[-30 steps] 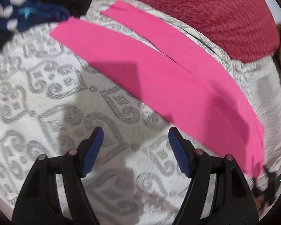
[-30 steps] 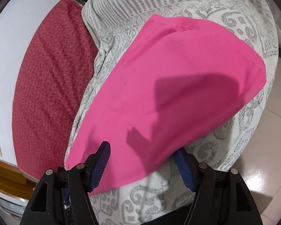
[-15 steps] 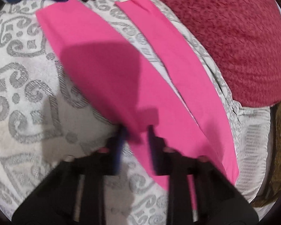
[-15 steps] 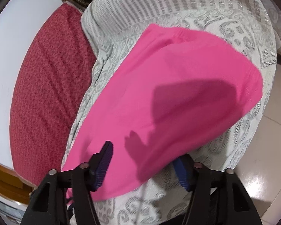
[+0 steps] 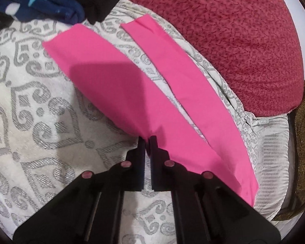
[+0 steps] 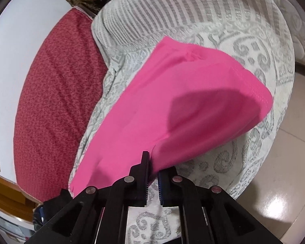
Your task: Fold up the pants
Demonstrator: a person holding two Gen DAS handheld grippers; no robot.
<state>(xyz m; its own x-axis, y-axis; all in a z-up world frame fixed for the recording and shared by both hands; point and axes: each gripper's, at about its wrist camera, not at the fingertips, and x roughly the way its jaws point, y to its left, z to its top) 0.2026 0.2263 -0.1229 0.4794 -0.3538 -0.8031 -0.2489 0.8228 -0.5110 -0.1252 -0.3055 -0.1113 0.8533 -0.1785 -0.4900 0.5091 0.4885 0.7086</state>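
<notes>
On the grey-patterned white bedspread (image 5: 40, 122), my left tool (image 5: 147, 138) and right tool (image 6: 152, 162) pinched the bright pink fabric pants (image 5: 120, 85)' near edge; legs ran toward the frame's upper left.

**Both grippers pinched shut on cloth**

The left gripper (image 5: 148, 137) points forward and down, its jaws drawn together on the near edge of the pants (image 5: 132, 93). The right gripper (image 6: 152, 162) reaches forward the same way, jaws nearly closed, with pink cloth caught between the fingers (image 6: 145, 162).
</notes>
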